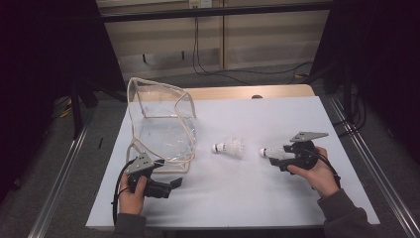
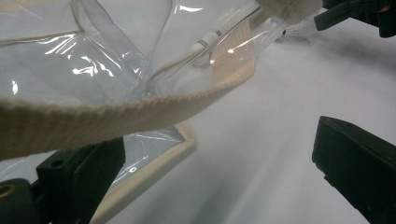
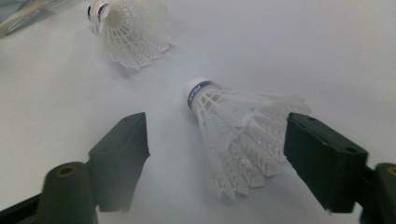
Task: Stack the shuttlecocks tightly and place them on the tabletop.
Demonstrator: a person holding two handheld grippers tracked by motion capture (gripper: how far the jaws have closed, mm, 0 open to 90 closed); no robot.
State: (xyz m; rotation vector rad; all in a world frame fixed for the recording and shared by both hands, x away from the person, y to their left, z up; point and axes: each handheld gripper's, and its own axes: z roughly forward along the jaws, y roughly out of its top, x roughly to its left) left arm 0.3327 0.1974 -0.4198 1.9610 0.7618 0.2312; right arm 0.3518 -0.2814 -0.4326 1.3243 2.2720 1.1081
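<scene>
Item 1, right gripper (image 1: 275, 159): I see it right of centre in the high view, held low over the table (image 1: 297, 119), pointing toward frame left. In its own view the jaws stand apart and released, with a shuttlecock (image 3: 236, 135) between them; its skirt lies close to the right-hand jaw, though I cannot tell whether they touch, and the other jaw is clear of it. No grasp.

Item 2, that shuttlecock (image 1: 272, 151): lying on the table, cork end toward frame left, skirt in at the jaws.

Item 3, second shuttlecock (image 1: 229, 147): lying at centre of the high view, near the first and just right of the bag; upper left in the right gripper view (image 3: 128, 30).

Item 4, clear bag (image 1: 161, 126): stands open at left of centre, cream strap edging.

Item 5, left gripper (image 1: 171, 186): lower left of the high view, just below the bag's near corner. In its own view I see the jaws wide apart, released, with the bag's strap (image 2: 116, 114) crossing above the left jaw; nothing gripped.
</scene>
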